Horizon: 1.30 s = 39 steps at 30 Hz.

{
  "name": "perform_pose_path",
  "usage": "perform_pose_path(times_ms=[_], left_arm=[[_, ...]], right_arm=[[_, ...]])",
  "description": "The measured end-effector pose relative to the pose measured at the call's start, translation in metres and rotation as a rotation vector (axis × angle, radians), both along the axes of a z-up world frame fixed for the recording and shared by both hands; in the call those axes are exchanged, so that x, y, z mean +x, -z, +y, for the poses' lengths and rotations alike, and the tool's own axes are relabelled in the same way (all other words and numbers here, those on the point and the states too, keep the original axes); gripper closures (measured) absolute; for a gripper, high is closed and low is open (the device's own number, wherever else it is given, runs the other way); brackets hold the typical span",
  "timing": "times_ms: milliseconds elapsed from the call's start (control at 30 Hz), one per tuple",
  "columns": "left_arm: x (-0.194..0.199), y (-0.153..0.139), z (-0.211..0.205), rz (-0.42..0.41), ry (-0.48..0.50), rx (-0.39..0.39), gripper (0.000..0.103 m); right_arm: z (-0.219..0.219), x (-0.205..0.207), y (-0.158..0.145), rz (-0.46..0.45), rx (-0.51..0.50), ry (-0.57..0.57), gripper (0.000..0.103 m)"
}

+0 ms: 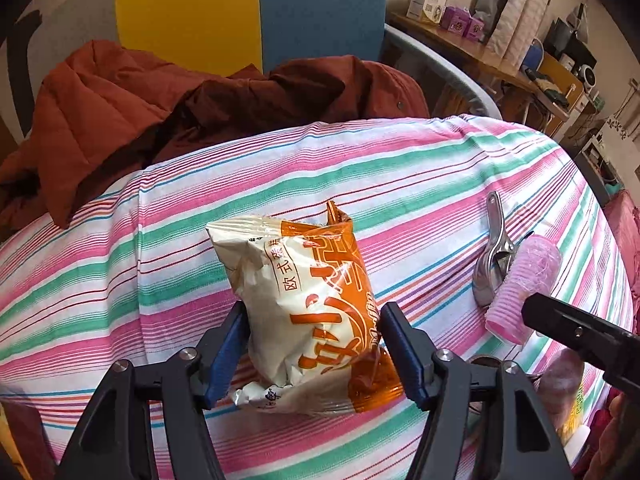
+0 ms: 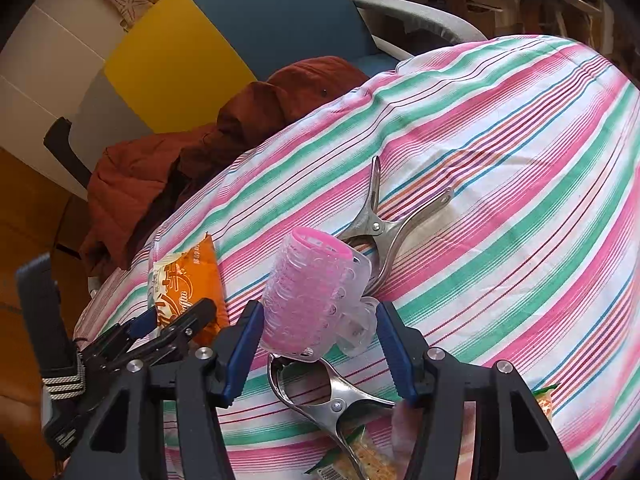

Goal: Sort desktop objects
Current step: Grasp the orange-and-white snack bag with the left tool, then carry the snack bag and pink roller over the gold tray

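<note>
My left gripper point(image 1: 314, 340) is shut on an orange-and-white snack packet point(image 1: 304, 300), its blue pads against both sides, on the striped bedspread point(image 1: 400, 168). My right gripper point(image 2: 320, 336) is shut on a pink hair roller point(image 2: 308, 292), with a clear plastic clip on its right side. The roller point(image 1: 524, 288) and the right gripper's black finger also show at the right in the left wrist view. The packet point(image 2: 188, 284) and left gripper show at the left in the right wrist view.
Two metal spring clamps lie on the bedspread, one beyond the roller point(image 2: 384, 220) and one under it point(image 2: 328, 392). Another snack packet point(image 2: 360, 460) lies near the bottom. A rust-red jacket point(image 1: 140, 112) lies behind, before a yellow-and-blue chair point(image 1: 248, 12).
</note>
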<state>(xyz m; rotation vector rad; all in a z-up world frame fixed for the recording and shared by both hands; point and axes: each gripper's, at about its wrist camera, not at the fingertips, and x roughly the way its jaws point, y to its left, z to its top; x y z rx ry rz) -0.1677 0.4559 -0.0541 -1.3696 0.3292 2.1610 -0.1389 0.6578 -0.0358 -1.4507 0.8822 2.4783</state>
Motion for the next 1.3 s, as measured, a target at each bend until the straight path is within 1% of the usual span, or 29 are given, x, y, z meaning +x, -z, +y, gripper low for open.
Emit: perform_pose_path(times_ms=[33,100,167,233,467,533,633,700,767,933,1133,1300], left_arm=[[0.0,0.0,-0.002,-0.003,-0.002,0.012,0.037],[-0.003,0.002,-0.008,-0.007,-0.006,0.037,0.044],[-0.005,0.003,-0.016,-0.024,-0.005,0.066,0.046],[-0.005,0.003,-0.026,-0.038,-0.009,0.082,0.047],[0.012,0.002,-0.079,-0.022,-0.029,0.126,0.048],[0.02,0.003,-0.094,-0.021,-0.038,0.138,0.048],[0.031,0.004,-0.117,-0.038,-0.066,0.179,0.048],[0.043,0.004,-0.13,-0.026,-0.079,0.182,0.048],[0.058,0.004,-0.144,-0.02,-0.097,0.193,0.048],[0.084,0.008,-0.181,-0.052,-0.162,0.265,0.049],[0.11,0.012,-0.218,-0.099,-0.208,0.316,0.049],[0.127,0.012,-0.242,-0.128,-0.205,0.346,0.05]], right_arm=[[-0.001,-0.001,0.0,-0.001,0.007,-0.003,0.044],[-0.003,-0.001,-0.001,-0.001,0.016,-0.011,0.044],[-0.004,-0.002,-0.001,0.0,0.018,-0.017,0.044],[-0.004,-0.002,-0.002,0.007,0.019,-0.02,0.044],[-0.015,-0.005,-0.007,0.052,0.014,-0.07,0.044],[-0.021,-0.006,-0.008,0.063,-0.001,-0.097,0.044],[-0.029,-0.009,-0.006,0.071,-0.047,-0.14,0.044],[-0.034,-0.01,-0.002,0.069,-0.084,-0.166,0.044],[-0.041,-0.01,-0.001,0.063,-0.094,-0.193,0.044],[-0.064,-0.011,0.002,0.039,-0.038,-0.274,0.044],[-0.105,-0.004,0.007,0.02,-0.041,-0.391,0.044],[-0.145,0.01,0.012,-0.007,-0.041,-0.482,0.044]])
